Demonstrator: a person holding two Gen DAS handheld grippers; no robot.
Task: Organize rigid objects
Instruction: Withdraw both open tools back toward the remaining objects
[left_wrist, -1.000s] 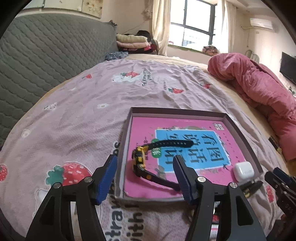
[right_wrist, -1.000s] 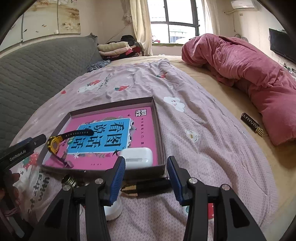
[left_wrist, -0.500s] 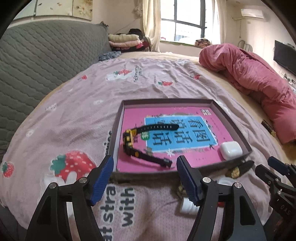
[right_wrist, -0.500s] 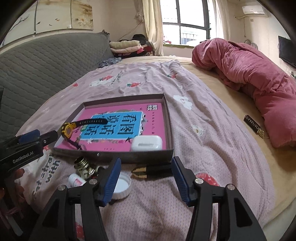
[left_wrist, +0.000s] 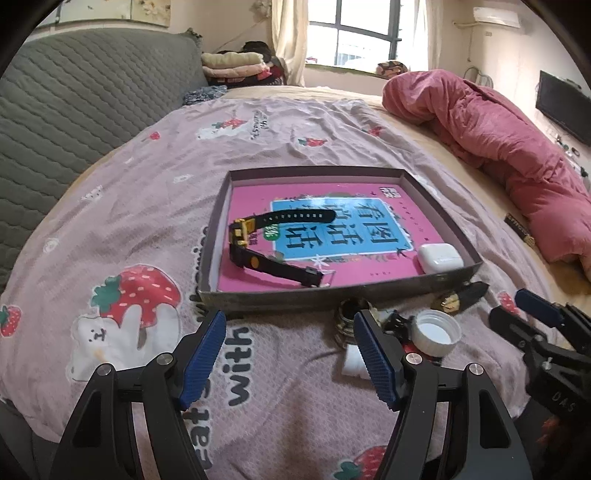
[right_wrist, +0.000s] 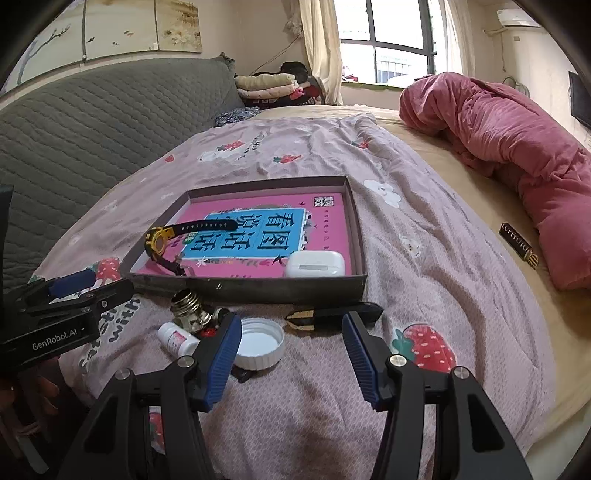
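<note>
A shallow grey tray (left_wrist: 332, 295) sits on the bed's strawberry-print sheet (left_wrist: 122, 206), its long side running across in front of both claws. Flat inside it lies a pink book (left_wrist: 369, 273) with a blue title panel. On the book, a yellow-and-black watch (left_wrist: 242, 230) rests at the tray's left end on its side: one strap stretches along the tray's length toward the right, the other angles toward the near wall. A white earbud case (right_wrist: 314, 264) lies in the near right corner, its long axis parallel to the near wall.

Just outside that wall, small things are gathered on the sheet: a metal bulb socket (right_wrist: 190, 308) tipped with its threaded end toward the tray, a small white bottle (right_wrist: 177, 338) lying on its side, a white cap (right_wrist: 258, 343) open side up, and a black-and-gold nail clipper (right_wrist: 332, 314) lying along the tray wall. Well apart, near the rolled pink quilt (right_wrist: 517, 147), a dark bar with gold lettering (right_wrist: 517, 245) lies on the tan sheet.

The left claw (left_wrist: 290, 356) hangs over the sheet just before the tray, its jaws having just spread wide, nothing between them. The right claw (right_wrist: 291, 352) hovers above the cap and clipper, its jaws also having just parted, gripping nothing.
</note>
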